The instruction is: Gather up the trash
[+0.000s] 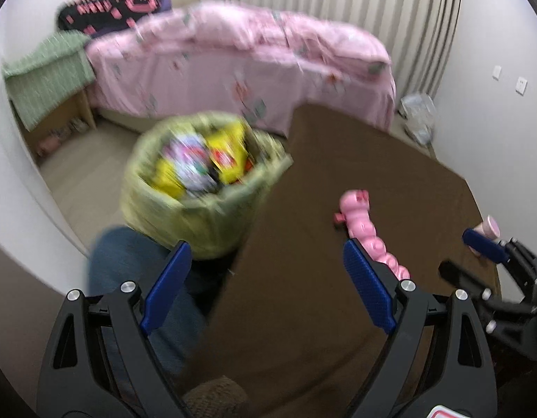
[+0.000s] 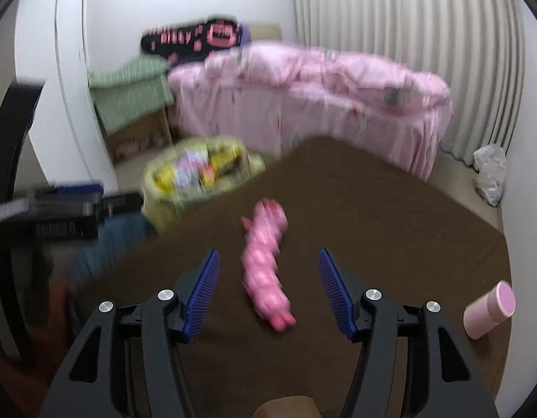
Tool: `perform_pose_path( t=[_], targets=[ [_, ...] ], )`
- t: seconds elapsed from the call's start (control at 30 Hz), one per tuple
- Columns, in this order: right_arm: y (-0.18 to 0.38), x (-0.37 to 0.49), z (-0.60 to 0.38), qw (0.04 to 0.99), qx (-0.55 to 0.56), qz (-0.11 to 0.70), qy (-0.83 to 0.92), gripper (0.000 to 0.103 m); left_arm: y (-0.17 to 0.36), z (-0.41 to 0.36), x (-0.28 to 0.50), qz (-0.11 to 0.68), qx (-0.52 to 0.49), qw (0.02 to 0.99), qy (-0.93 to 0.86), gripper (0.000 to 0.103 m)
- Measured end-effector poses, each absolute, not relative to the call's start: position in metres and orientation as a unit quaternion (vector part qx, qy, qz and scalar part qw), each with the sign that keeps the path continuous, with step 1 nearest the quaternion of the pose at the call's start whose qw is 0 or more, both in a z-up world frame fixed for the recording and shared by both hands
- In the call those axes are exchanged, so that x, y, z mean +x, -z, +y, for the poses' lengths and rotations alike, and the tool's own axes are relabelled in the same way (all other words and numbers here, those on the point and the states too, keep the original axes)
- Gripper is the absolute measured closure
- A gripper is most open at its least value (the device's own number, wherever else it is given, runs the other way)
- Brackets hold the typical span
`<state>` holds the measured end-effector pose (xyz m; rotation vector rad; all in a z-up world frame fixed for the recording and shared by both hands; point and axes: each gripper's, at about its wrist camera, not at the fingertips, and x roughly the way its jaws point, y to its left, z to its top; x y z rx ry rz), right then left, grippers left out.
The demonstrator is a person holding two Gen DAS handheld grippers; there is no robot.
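While both handheld grippers hang over a brown-covered table (image 2: 390, 209), a pink segmented caterpillar toy (image 2: 265, 264) lies on the cloth between the spread blue pads of the right gripper (image 2: 268, 261), which touch nothing. The left gripper (image 1: 266, 261) is likewise wide apart and empty, one finger over the table and the other over a person's blue-clad leg (image 1: 129, 271) at the table's edge. Just beyond that edge, on the floor, stands the trash bin (image 1: 199, 216), lined with a pale yellow-green bag and filled with yellow and purple wrappers (image 1: 199, 163); blur hides what they are. A pink cylindrical container (image 2: 489, 308) lies on its side near the table's right edge, well apart from the toy. Behind the table runs a bed with pink floral bedding (image 2: 303, 97), a striped curtain (image 2: 407, 35) at its far side, and a crumpled clear plastic bag (image 2: 491, 174) sits on the floor by the wall.
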<state>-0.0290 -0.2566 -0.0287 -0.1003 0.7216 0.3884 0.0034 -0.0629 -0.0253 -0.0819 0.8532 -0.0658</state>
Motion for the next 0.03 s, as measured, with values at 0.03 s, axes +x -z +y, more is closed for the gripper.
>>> perform_pose_path(
  t=[0.03],
  targets=[
    [0.0438, -0.0249, -0.2638, 0.908, -0.056, 0.368, -0.192, 0.047, 0.0389, -0.0694, 0.0127, 0.428, -0.044, 0.902, 0.040, 0.019]
  ],
)
